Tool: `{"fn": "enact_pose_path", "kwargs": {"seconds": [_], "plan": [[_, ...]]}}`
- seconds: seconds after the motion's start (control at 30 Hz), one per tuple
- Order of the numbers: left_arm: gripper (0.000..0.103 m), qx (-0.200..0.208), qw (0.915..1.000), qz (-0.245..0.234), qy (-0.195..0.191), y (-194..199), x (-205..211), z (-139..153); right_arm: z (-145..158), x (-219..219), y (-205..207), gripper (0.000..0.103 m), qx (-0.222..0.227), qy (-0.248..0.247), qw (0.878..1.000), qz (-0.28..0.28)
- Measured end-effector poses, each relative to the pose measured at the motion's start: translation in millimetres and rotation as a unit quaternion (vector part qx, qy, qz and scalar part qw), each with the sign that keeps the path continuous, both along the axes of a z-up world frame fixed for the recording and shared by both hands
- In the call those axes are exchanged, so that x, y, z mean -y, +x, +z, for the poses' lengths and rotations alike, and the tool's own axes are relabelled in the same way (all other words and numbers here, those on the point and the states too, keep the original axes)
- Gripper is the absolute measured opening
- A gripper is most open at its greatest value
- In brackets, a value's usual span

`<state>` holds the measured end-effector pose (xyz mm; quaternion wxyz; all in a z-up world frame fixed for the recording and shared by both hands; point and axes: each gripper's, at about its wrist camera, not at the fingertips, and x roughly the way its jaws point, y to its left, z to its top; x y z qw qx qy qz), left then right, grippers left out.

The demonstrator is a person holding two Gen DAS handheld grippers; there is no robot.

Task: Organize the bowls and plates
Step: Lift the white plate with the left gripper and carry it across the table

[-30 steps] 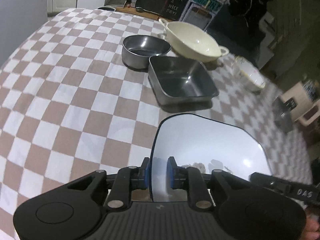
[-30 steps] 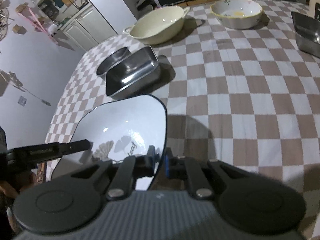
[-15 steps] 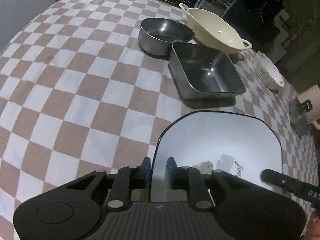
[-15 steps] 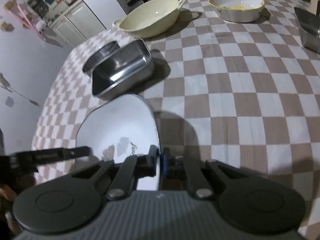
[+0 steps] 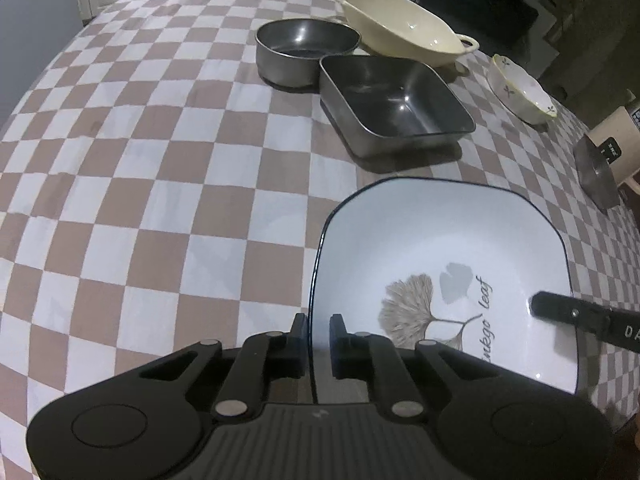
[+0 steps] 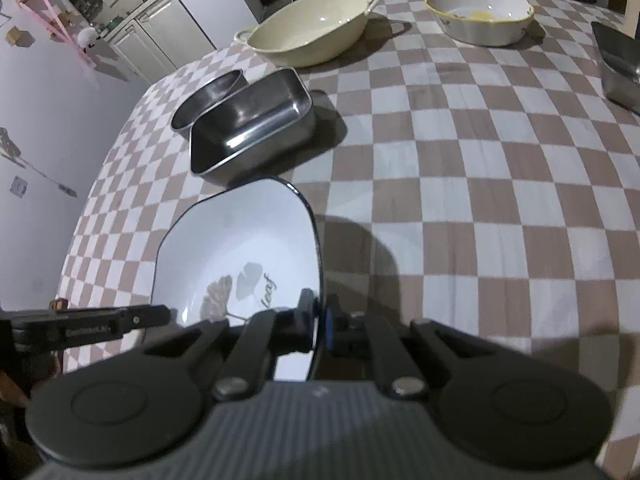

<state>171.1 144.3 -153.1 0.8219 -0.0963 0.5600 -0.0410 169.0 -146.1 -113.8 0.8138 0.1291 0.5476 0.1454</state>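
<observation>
A white square plate (image 5: 440,248) with a dark rim and a leaf print hangs a little above the checked tablecloth (image 5: 160,160), casting a shadow. My left gripper (image 5: 318,324) pinches its left rim, jaws still closing on the edge between the pads. Over the plate's right side reaches a finger of the right gripper (image 5: 560,308). In the right wrist view my right gripper (image 6: 320,308) is shut on the plate's (image 6: 240,240) right rim, and the left gripper's finger (image 6: 132,320) shows at the far rim.
Beyond the plate stand a square steel tray (image 5: 396,100), a round steel pan (image 5: 304,52), a cream two-handled dish (image 5: 404,28) and a flowered bowl (image 5: 520,92). Another steel container (image 6: 620,64) sits at the table's right edge.
Both pairs of jaws have narrowed onto the plate's rim. The plate has tipped flatter, so its leaf print now shows in full in the left wrist view.
</observation>
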Motion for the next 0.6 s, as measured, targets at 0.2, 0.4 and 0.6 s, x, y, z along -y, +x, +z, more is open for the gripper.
{"fn": "enact_pose_path", "kwargs": {"seconds": [0.2,0.4,0.6], "plan": [[0.009,0.022,0.9994,0.017,0.019,7.0,-2.0,5.5,-3.9,1.4,8.5,0.006,0.003,0.024,1.0,-0.014],[0.011,0.034,0.999,0.017,0.023,10.9,-5.6,4.4,-1.2,-5.2,11.1,0.007,0.013,0.022,1.0,-0.01],[0.011,0.04,0.9986,0.011,0.033,11.6,-1.1,7.0,-7.2,-8.0,12.1,0.008,0.003,0.0,1.0,0.025]]}}
